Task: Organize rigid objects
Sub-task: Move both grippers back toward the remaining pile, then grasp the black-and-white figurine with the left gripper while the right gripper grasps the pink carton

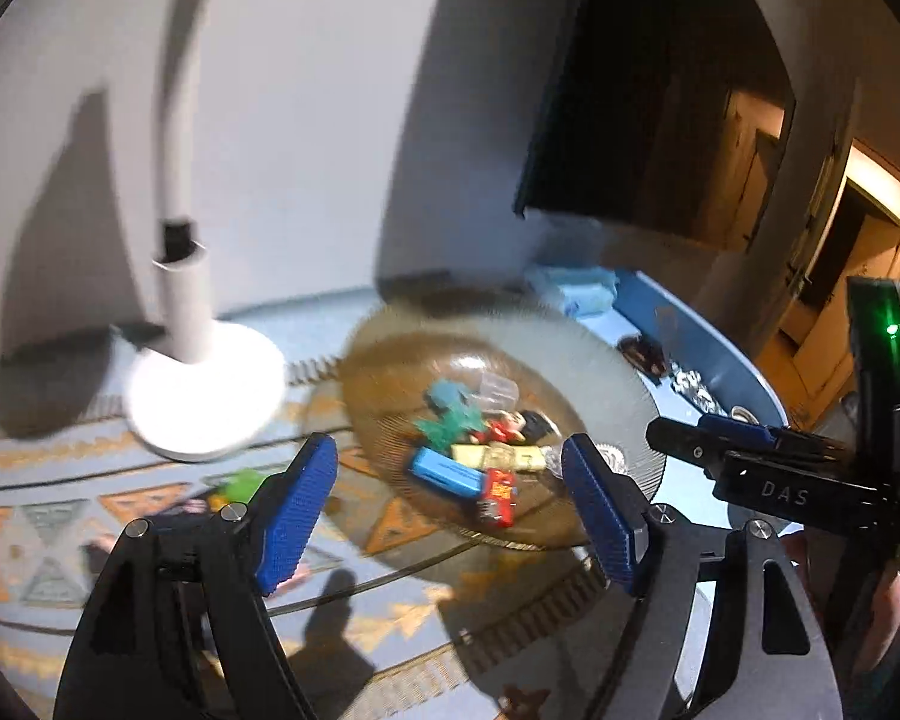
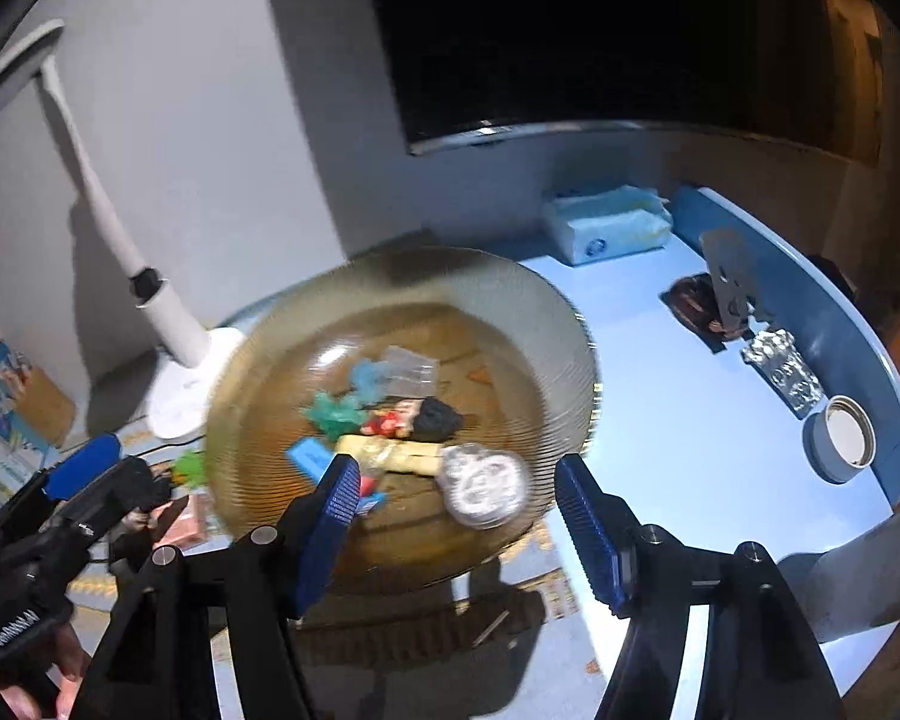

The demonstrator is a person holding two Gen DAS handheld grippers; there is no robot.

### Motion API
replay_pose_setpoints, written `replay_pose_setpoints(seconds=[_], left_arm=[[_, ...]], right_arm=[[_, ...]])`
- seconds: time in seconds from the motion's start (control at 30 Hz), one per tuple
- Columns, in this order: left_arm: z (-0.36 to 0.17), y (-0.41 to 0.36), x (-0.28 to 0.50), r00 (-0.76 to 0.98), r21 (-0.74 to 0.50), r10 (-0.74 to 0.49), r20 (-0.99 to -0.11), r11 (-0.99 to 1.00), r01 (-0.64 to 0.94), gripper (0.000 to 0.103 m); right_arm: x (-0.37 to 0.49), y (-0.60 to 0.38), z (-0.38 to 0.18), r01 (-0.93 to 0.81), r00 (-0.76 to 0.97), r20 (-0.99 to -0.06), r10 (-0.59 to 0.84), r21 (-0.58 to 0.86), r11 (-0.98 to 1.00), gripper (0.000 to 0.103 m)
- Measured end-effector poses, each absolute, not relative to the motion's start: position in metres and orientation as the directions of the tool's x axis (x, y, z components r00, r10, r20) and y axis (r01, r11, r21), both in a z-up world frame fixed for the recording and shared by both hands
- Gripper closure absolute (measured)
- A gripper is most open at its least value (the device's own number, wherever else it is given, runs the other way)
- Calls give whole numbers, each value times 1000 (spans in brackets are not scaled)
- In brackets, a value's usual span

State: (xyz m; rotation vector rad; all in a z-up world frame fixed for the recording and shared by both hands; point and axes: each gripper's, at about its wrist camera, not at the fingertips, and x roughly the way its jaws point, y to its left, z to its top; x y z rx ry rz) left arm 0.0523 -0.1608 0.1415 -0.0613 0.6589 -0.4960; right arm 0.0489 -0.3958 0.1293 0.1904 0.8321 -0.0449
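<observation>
**Two spread grippers above a glass bowl of small objects**

The left gripper has its blue-padded jaws spread wide with nothing between the pads. The right gripper is also spread and empty. Both hang over the near rim of a ribbed amber glass bowl, which sits on a light blue table.

Inside the bowl lie the small objects: a blue rectangular block, a red toy truck, a pale yellow block, a green plastic figure, a small red figure, a black lump and a round silver-white piece. A green toy lies outside the bowl, on the table to its left.

Left of the bowl stands a white lamp base. Farther right on the table are a blue tissue pack, a foil blister pack and a grey round tin.
</observation>
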Motion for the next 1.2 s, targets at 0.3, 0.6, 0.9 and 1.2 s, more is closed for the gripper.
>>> replay_pose_setpoints(seconds=[0.3, 0.6, 0.9, 1.2], left_arm=[[184, -68, 0, 807, -150, -340, -482, 940, 306, 24], [140, 37, -27, 850, -188, -108, -516, 982, 11, 5], [38, 65, -5, 728, -76, 28, -685, 991, -110, 5], [40, 27, 4, 687, -34, -126, -716, 989, 146, 5]], right_arm=[[15, -319, 159, -81, 718, -675, 171, 162, 983, 37], [-2, -238, 101, -277, 631, -701, 333, 198, 940, 36], [6, -204, 15, -329, 539, -762, 359, 202, 922, 36], [18, -205, 10, -309, 494, -798, 344, 209, 928, 36]])
